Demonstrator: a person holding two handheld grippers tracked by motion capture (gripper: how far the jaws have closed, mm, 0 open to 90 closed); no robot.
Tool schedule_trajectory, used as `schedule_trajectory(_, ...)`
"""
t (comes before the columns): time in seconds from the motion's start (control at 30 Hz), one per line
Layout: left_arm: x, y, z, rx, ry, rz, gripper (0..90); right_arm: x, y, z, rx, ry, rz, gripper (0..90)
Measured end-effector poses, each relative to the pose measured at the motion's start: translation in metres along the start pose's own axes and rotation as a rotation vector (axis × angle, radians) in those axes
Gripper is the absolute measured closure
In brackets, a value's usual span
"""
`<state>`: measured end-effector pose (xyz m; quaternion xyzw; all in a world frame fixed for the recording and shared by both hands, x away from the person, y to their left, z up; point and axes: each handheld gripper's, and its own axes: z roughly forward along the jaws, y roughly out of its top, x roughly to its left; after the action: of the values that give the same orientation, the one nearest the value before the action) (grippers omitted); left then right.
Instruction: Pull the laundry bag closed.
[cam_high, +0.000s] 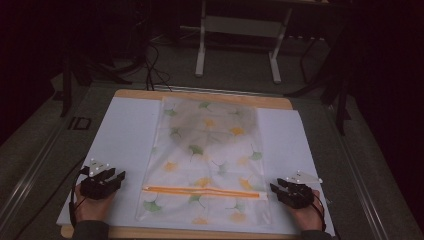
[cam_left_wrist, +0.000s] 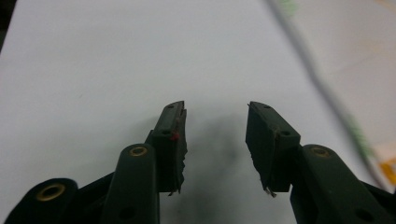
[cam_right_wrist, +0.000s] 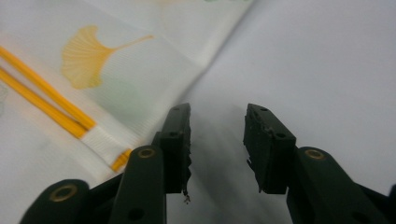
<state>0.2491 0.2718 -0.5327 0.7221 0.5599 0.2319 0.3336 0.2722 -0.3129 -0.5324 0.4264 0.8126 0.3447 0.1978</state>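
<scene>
High view: left gripper (cam_high: 119, 176) and right gripper (cam_high: 274, 188) both gape empty beside zip bag (cam_high: 205, 160); approach near corners low, pinch fabric edge only

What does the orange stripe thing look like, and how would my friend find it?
Start at the white sheet covering the wooden table. In its middle lies a see-through bag printed with yellow and green leaves. Near the bag's close end, a thin orange zip strip runs straight across from side to side; it is the only plain straight line among the scattered leaves.
</scene>
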Motion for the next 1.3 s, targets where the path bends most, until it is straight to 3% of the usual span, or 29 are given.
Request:
schedule_trajectory(0.13, -0.002, 0.001, -0.002, 0.011, -0.031, 0.004, 58.2, 0.005, 0.000, 0.002, 0.015, -0.009, -0.033, 57.9)
schedule_trajectory(0.27, -0.001, 0.003, -0.008, 0.012, -0.058, -0.007, 58.6, 0.005, 0.002, -0.004, 0.015, 0.002, -0.031, 56.0)
schedule_trajectory(0.53, -0.006, 0.002, -0.010, 0.052, -0.034, -0.011, 57.7, 0.014, 0.008, -0.008, 0.011, 0.008, -0.053, 59.4)
schedule_trajectory(0.67, -0.011, 0.004, -0.010, 0.057, -0.038, 0.031, 56.9, 0.025, 0.016, -0.010, 0.010, 0.031, -0.076, 60.6)
schedule_trajectory(0.73, -0.012, 0.004, -0.010, 0.060, -0.032, 0.029, 56.4, 0.028, 0.017, -0.010, 0.013, 0.033, -0.082, 60.5)
schedule_trajectory(0.77, -0.014, 0.004, -0.011, 0.065, -0.017, 0.031, 56.6, 0.033, 0.020, -0.010, 0.011, 0.071, -0.082, 60.6)
schedule_trajectory(1.13, -0.018, 0.005, -0.015, 0.055, -0.030, 0.055, 57.6, 0.063, 0.040, 0.001, 0.042, 0.157, -0.184, 62.0)
schedule_trajectory(1.17, -0.019, 0.005, -0.015, 0.057, -0.032, 0.063, 57.4, 0.069, 0.044, 0.003, 0.052, 0.167, -0.211, 62.3)
schedule_trajectory(1.3, -0.019, 0.005, -0.012, 0.068, -0.035, 0.078, 56.2, 0.075, 0.053, 0.007, 0.071, 0.194, -0.231, 60.4)
